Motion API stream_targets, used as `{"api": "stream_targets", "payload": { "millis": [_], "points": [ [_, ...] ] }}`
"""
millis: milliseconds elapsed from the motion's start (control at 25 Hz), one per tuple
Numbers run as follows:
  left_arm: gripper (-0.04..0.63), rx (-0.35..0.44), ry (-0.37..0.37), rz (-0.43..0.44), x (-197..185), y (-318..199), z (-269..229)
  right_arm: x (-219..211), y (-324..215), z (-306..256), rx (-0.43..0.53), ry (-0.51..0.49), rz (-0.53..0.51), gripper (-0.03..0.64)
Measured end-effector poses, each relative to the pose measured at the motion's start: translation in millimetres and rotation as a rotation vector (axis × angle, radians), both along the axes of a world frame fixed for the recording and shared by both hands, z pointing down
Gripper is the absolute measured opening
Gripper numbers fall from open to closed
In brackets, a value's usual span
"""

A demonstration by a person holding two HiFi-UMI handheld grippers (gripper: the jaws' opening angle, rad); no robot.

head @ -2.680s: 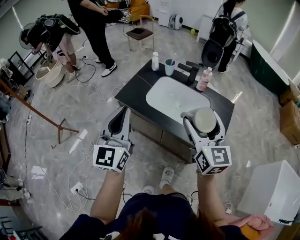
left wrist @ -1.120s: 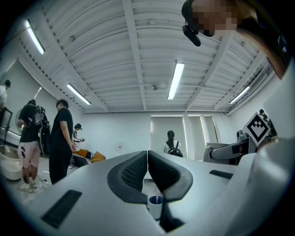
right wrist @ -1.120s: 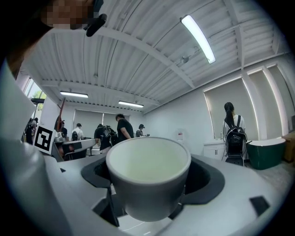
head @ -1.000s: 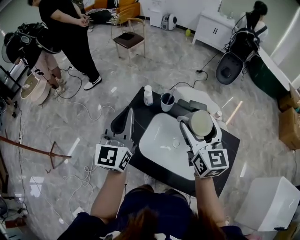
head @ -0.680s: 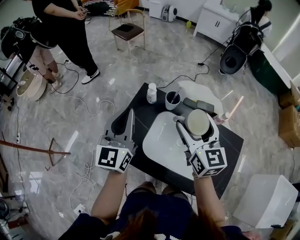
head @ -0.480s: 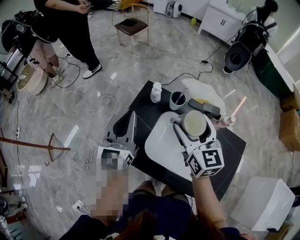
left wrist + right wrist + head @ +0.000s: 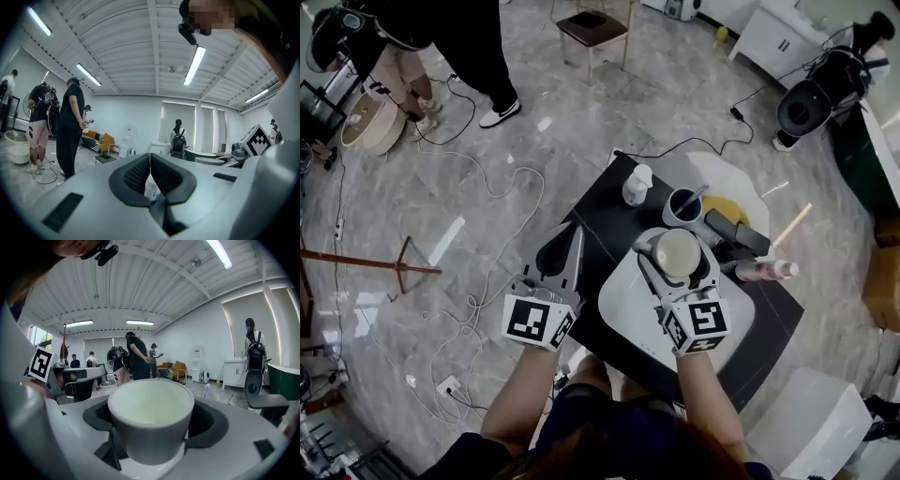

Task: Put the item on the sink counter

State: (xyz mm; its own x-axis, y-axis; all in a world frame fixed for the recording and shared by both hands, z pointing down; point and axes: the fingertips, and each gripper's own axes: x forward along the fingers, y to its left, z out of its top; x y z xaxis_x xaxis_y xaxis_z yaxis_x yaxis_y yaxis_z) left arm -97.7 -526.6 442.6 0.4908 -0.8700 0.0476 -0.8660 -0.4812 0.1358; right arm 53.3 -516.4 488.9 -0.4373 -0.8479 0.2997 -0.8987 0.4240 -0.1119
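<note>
A grey cup [image 7: 677, 253] with a pale inside stands upright between the jaws of my right gripper [image 7: 675, 261], which is shut on it. In the head view it hangs over the far part of the white basin [image 7: 628, 302] set in the black sink counter [image 7: 602, 223]. The right gripper view shows the cup [image 7: 151, 420] from close up, empty. My left gripper [image 7: 573, 236] is shut with nothing in it, over the counter's left edge. Its jaws meet at the tip in the left gripper view [image 7: 150, 161].
On the counter behind the basin stand a white bottle [image 7: 637, 184], a dark cup with a brush [image 7: 683, 205], a black faucet [image 7: 737, 235] and a pink bottle [image 7: 761, 270] on its side. Cables cross the floor at left. A white box [image 7: 811, 422] stands at right; people stand at the far left.
The view has closed in on the sink counter. My right gripper with the cup now sits over the basin, and my left gripper has come over the counter's left edge.
</note>
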Motion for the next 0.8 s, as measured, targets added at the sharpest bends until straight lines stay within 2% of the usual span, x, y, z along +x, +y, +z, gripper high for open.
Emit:
{"api": "stream_targets", "payload": {
  "millis": [400, 800],
  "points": [
    [0.023, -0.067, -0.012, -0.029, 1.2, -30.4, 53.5, -20.9, -52.0, 91.2, -0.03, 0.003, -0.037, 0.449],
    [0.023, -0.115, -0.018, -0.055, -4.8, -41.2, 94.6, -35.1, -74.2, 152.5, -0.06, 0.033, -0.046, 0.449]
  ]
}}
